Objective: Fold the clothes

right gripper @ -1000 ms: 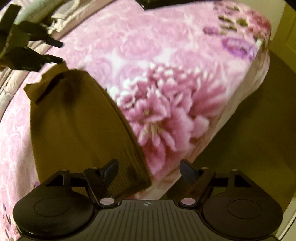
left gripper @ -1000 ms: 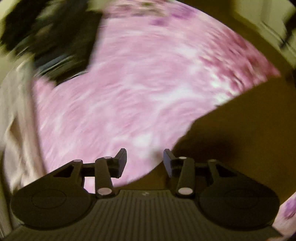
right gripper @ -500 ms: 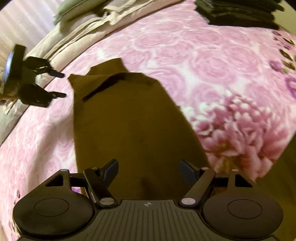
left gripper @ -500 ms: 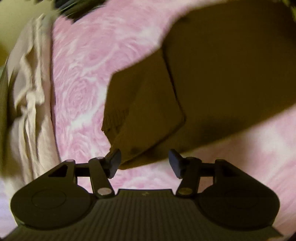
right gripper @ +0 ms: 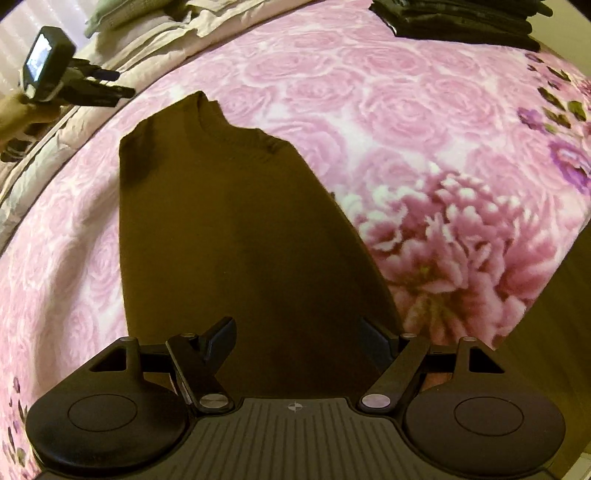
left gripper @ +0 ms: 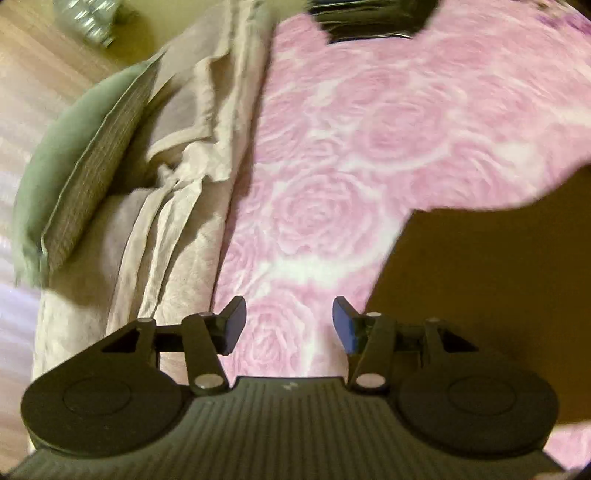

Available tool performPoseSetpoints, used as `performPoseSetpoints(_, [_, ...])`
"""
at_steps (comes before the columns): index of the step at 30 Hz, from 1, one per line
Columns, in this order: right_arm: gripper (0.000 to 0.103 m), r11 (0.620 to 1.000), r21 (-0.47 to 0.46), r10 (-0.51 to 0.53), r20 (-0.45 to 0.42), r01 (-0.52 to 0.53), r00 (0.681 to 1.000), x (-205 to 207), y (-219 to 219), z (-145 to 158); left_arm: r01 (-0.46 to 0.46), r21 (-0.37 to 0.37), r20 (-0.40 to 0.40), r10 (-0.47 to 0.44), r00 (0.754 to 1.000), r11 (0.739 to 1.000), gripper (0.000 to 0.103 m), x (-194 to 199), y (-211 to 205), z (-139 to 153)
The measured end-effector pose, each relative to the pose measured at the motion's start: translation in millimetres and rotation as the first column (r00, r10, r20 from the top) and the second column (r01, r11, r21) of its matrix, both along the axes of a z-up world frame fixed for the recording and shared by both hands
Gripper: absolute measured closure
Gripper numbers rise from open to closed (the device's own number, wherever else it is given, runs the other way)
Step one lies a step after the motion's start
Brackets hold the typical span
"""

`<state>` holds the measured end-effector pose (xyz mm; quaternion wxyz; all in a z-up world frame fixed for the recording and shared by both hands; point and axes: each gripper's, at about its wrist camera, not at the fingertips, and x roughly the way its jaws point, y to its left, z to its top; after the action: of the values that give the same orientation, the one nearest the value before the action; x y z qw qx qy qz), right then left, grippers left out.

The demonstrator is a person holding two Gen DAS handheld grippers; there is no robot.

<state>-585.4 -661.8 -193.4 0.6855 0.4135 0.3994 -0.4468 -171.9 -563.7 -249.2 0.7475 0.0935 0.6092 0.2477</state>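
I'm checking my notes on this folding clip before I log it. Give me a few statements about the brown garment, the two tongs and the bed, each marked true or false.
1. The brown garment lies flat on the pink floral blanket. True.
2. The right tongs are shut on the garment's hem. False: they are open, with nothing between the fingers.
3. The left tongs are open over the blanket, with the garment off to their right. True.
4. A stack of dark folded clothes sits at the far side of the bed. True.
5. The garment hangs in the air between both tongs. False: neither holds it; it rests on the blanket.
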Motion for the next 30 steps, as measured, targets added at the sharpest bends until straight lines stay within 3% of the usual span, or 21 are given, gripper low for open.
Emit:
performPoseSetpoints(4, [0.026, 1.0, 0.007, -0.007, 0.019, 0.007, 1.0, 0, -2, -4, -0.093, -0.09, -0.005, 0.092, 0.996, 0.992, 0.051, -16, -40, 1])
performPoseSetpoints(7, [0.026, 1.0, 0.019, -0.007, 0.032, 0.007, 0.999, -2, -2, -11, -0.158, -0.188, 0.002, 0.162, 0.987, 0.969, 0.051, -22, -82, -10])
performPoseSetpoints(10, [0.026, 0.999, 0.052, -0.008, 0.023, 0.007, 1.0, -8, -2, -22, -0.225, -0.285, 0.009, 0.238, 0.971, 0.932, 0.051, -15, -126, -21])
performPoseSetpoints(13, [0.026, 0.994, 0.105, -0.001, 0.025, -0.002, 1.0, -16, 0, -31, -0.285, -0.327, 0.023, 0.309, 0.951, 0.901, 0.051, -4, -170, -21])
performPoseSetpoints(15, [0.026, 0.989, 0.144, 0.035, 0.02, -0.037, 0.999, -21, 3, -37, -0.409, -0.339, 0.031, 0.445, 0.895, 0.847, 0.051, 2, -193, -19])
performPoseSetpoints(16, [0.026, 0.986, 0.156, 0.06, 0.017, -0.062, 0.998, -22, 4, -39, -0.436, -0.35, 0.024, 0.473, 0.881, 0.829, 0.051, 6, -205, -18])
performPoseSetpoints(20, [0.026, 0.969, 0.191, 0.158, 0.011, -0.157, 0.987, -27, 6, -41, -0.489, -0.379, 0.02, 0.535, 0.845, 0.786, 0.048, 16, -251, -3])
performPoseSetpoints(22, [0.026, 0.96, 0.196, 0.203, 0.01, -0.201, 0.979, -30, 7, -38, -0.503, -0.379, 0.024, 0.552, 0.834, 0.777, 0.047, 22, -271, 6])
performPoseSetpoints(24, [0.026, 0.949, 0.201, 0.247, 0.011, -0.244, 0.969, -32, 8, -35, -0.543, -0.374, 0.04, 0.598, 0.8, 0.752, 0.044, 29, -291, 16])
performPoseSetpoints(26, [0.026, 0.942, 0.194, 0.28, -0.005, -0.273, 0.96, -35, 10, -32, -0.569, -0.367, 0.065, 0.63, 0.774, 0.736, 0.044, 39, -311, 24])
performPoseSetpoints(30, [0.026, 0.951, 0.185, 0.274, -0.137, -0.247, 0.952, -45, 20, -30, -0.542, -0.348, 0.105, 0.606, 0.789, 0.765, 0.041, 62, -345, 32])
